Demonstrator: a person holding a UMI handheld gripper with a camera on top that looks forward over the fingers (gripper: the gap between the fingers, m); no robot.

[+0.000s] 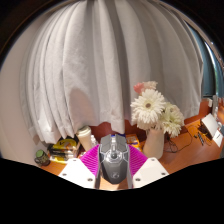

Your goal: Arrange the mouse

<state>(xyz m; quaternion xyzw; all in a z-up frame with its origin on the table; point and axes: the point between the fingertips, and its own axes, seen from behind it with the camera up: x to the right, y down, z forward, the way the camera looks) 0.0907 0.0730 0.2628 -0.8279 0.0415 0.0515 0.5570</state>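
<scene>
A grey computer mouse (113, 160) with a dark scroll wheel sits between my two fingers, its nose pointing away from me. The magenta pads (90, 161) press against both of its sides. My gripper (113, 165) is shut on the mouse and holds it up above the wooden table (185, 155). The mouse's rear end is hidden behind the white finger bodies.
A white vase of white and pink flowers (152, 112) stands just beyond the right finger. Small jars and boxes (70, 146) lie beyond the left finger. White curtains (100, 60) hang behind. Papers (205, 132) lie at the far right of the table.
</scene>
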